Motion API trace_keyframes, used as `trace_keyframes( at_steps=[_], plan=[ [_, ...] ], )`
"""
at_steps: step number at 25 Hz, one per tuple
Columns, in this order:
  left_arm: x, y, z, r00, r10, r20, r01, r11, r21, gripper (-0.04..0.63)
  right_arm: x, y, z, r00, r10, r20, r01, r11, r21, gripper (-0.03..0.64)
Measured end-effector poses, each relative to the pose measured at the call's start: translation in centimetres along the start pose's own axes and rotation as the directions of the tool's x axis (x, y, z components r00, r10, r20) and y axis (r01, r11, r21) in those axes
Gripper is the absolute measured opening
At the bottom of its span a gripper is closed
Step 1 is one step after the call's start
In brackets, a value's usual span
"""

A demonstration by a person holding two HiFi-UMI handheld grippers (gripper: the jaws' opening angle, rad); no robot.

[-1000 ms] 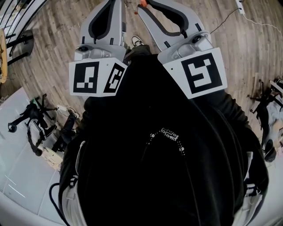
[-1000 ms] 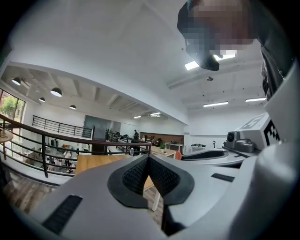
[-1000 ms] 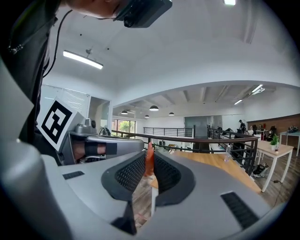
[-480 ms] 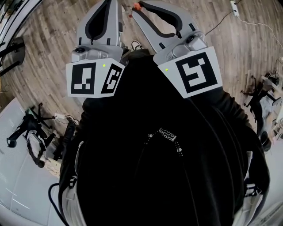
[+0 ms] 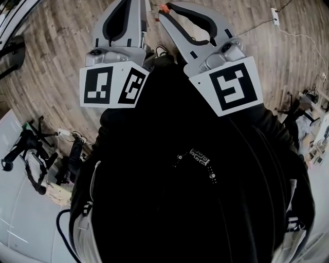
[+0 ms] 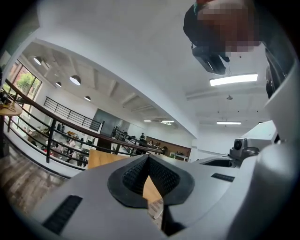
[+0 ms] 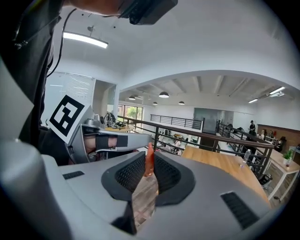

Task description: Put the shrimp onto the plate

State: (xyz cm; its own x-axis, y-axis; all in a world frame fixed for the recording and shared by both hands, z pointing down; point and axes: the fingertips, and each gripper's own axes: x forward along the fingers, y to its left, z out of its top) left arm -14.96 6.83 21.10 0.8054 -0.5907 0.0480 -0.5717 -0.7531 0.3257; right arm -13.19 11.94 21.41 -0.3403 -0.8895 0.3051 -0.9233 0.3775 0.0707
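The right gripper point(image 7: 149, 169) pinches the shrimp point(image 7: 149, 158)
Its black ribbed pads point(image 7: 129, 174) clamp the slim, glossy orange-red body; the left gripper point(image 6: 148, 162) has its tips together, empty.

**Open loft hall, timber underfoot**

You stand on a wooden plank floor point(image 5: 46, 77), with a white power strip point(image 5: 275, 14) lying on it ahead and black tripods point(image 5: 25, 149) beside a white surface point(image 5: 20, 205) at your left. Above you a white ceiling point(image 6: 117, 51) carries a strip light point(image 6: 233, 79) and round lamps point(image 6: 75, 80). A dark railing point(image 7: 211, 137) runs past a wooden tabletop point(image 7: 220, 164), with daylit windows point(image 7: 133, 112) beyond.
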Motion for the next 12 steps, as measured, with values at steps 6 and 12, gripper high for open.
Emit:
trace_keyframes(
  at_steps=[6,12],
  plan=[
    [-0.2,0.7,1.3,1.000,-0.004,0.008,0.003,0.998,0.061,0.005,1.6,0.7,1.6,0.999,0.024,0.035,-0.023,0.999,-0.032,0.067],
    [1.6,2.1,2.4,1.000,0.013,0.017,-0.015,0.993,0.115,0.005,3.8,-0.7,2.7,0.995,0.053,0.082,-0.049,0.998,-0.046,0.067]
  ],
)
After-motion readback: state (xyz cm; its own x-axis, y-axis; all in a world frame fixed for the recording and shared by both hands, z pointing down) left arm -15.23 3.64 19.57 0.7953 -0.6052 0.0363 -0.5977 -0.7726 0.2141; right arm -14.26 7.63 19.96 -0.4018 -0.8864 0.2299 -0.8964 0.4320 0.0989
